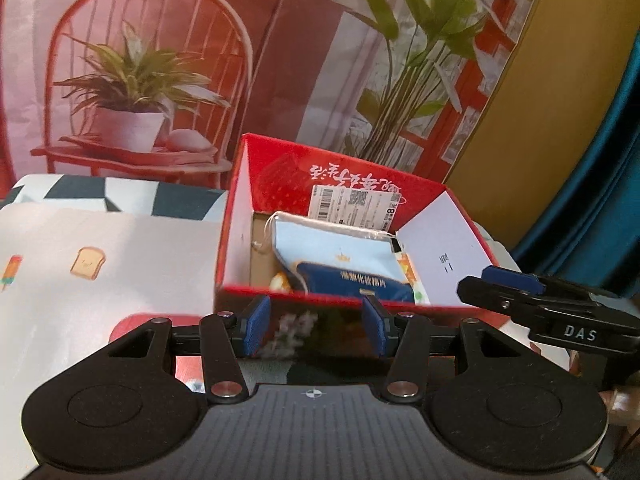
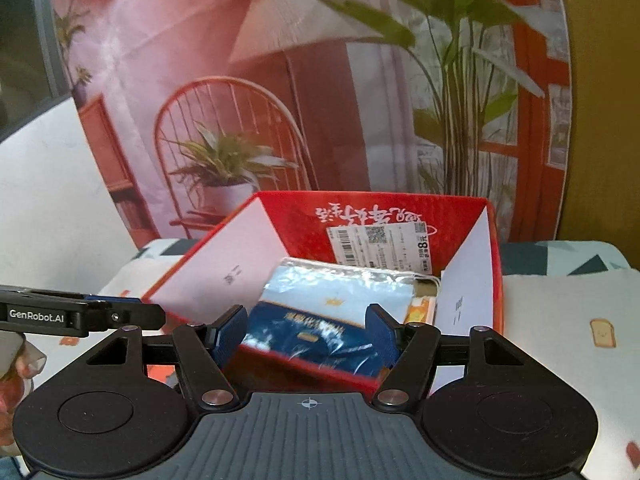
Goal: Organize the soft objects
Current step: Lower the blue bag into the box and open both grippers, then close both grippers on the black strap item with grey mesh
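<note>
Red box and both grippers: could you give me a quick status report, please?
Left gripper open, empty. Right gripper open, empty. Blue packet lies inside red box. Nothing blocking the box.

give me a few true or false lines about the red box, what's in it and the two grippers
1. The red box is open on top. True.
2. A blue and white packet lies inside the box. True.
3. The box holds nothing. False: the packet lies in it, with an orange printed item beside it.
4. The right gripper clamps the packet. False: its jaws stand apart, empty.
5. The left gripper has its jaws apart with nothing between them. True.
</note>
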{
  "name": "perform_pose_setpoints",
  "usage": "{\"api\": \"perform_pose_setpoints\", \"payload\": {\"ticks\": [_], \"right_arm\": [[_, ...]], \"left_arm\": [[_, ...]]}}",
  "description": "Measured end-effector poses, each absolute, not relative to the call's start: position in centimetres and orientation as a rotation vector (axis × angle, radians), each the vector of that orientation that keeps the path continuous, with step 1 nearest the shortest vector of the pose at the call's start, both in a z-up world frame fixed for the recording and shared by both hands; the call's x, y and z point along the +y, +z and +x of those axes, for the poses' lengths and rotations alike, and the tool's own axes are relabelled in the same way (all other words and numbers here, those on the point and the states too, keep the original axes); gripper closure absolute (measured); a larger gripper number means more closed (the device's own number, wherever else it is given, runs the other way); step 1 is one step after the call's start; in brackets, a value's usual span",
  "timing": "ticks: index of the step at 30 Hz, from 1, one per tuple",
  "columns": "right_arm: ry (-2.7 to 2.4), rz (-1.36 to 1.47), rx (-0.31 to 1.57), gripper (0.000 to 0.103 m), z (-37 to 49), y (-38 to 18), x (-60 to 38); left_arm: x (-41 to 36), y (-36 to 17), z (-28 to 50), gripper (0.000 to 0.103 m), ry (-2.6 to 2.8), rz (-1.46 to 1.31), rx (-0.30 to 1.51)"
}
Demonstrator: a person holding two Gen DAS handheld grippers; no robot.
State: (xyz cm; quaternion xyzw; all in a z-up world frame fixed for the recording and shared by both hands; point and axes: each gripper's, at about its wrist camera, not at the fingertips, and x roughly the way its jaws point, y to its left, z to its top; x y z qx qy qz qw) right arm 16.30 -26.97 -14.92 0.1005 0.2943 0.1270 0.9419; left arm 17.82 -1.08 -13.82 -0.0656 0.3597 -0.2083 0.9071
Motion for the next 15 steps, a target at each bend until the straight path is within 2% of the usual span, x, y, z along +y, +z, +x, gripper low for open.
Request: {"api": "perform_pose_setpoints", "payload": {"ticks": [7, 15], "right_arm": [[0.244, 0.240, 0.570, 0.041, 12.1, -16.0, -27.0], [0.185, 0.231, 0.646, 0.041, 9.7, -19.8, -28.0]], "left_arm": [[0.0, -14.6, 14.9, 0.050, -0.427, -0.137, 0.727], [-0.5, -18.3, 15.8, 0.050, -0.421, -0.160, 0.813]]}}
